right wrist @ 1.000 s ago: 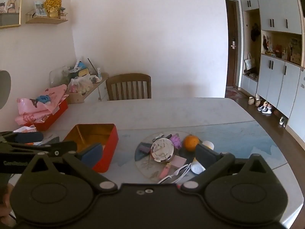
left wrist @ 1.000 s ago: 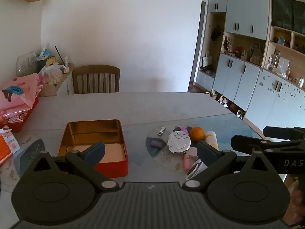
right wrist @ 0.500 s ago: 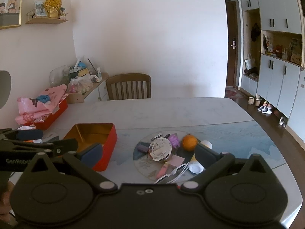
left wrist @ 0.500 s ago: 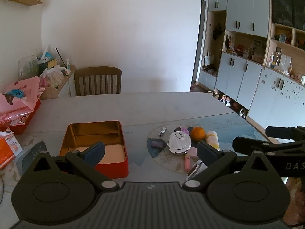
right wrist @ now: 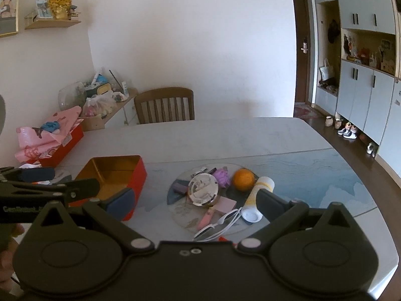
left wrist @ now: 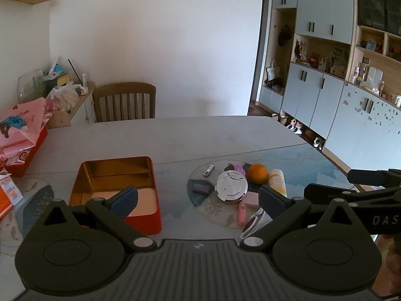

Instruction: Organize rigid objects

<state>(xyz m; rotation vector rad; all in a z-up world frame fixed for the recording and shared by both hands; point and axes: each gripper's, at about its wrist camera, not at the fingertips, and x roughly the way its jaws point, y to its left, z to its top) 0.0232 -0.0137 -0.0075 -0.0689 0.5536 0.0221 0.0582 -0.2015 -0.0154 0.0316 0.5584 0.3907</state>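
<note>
Small rigid items — silver round tin (right wrist: 203, 189), orange (right wrist: 243, 179), white tube (right wrist: 258, 199), white sunglasses (right wrist: 218, 225), nail clipper (left wrist: 208, 170) — we log on a round mat (right wrist: 185, 215) directly ahead of our right gripper (right wrist: 195, 200), forward-right of our left gripper (left wrist: 198, 199). Red box (left wrist: 117, 190), lidless, sits ahead of our left gripper's left finger. Both grippers: jaws spread wide, holding nothing, above the table (left wrist: 175, 135).

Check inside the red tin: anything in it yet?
The red tin shows only its bare gold walls and floor. Its near corner is covered by the left tongs' finger, so that bit cannot be seen.
</note>
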